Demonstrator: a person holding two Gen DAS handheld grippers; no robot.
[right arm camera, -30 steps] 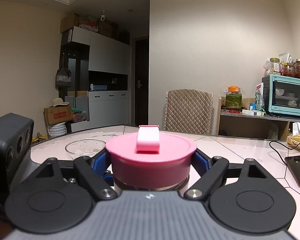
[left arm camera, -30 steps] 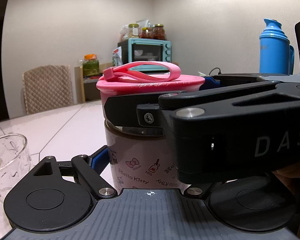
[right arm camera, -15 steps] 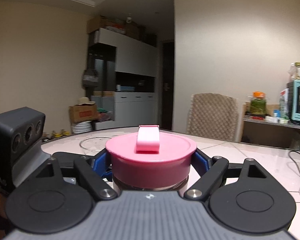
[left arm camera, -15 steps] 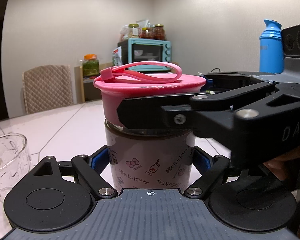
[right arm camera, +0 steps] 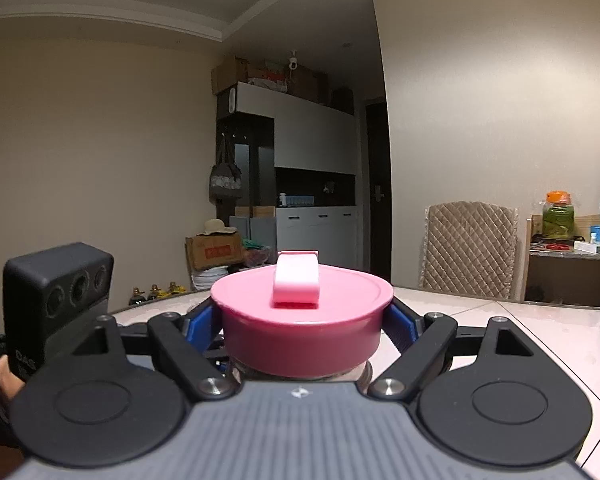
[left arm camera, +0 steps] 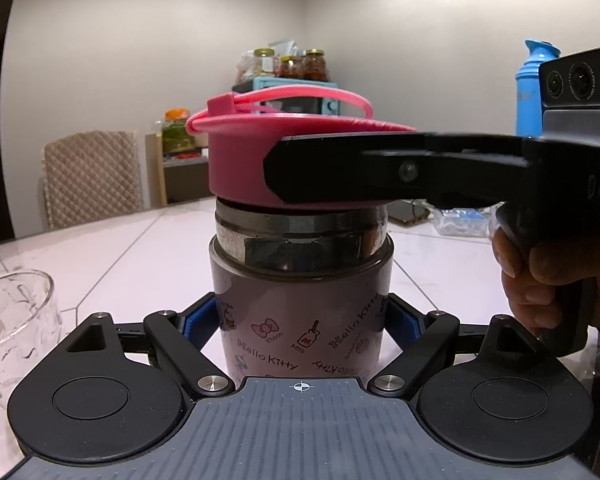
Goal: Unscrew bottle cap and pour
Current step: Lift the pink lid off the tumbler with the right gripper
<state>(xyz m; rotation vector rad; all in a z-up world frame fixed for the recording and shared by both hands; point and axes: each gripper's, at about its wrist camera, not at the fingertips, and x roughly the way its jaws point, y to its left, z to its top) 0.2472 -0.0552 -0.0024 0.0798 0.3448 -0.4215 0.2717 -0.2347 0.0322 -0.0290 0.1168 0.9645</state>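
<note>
Bottle cap (left arm camera: 240, 168): pink, with a strap loop on top, sitting raised above the bottle's neck so that the bare threaded collar shows beneath it; it tilts slightly and looks loosened or just lifting clear, though whether any thread is engaged cannot be told.
Right gripper (right arm camera: 304, 320): closed on the cap, its blue pads pressed against both sides of the pink rim; in the left wrist view one black finger crosses the cap's front.
Left gripper (left arm camera: 302, 320): clamped on the bottle's lower body, blue pads touching either side.
Bottle (left arm camera: 300, 300): upright on the table (left arm camera: 120, 240), pale with cartoon print, steadied by the left gripper.
Glass (left arm camera: 12, 320): clear, standing on the table just beside the bottle at the left edge; no liquid is visible in it.
Person's hand (left arm camera: 540, 272): wrapped around the right gripper's handle.
Progress: the unscrewing appears near its end or done; judging by the dry-looking glass, the pour remains.
</note>
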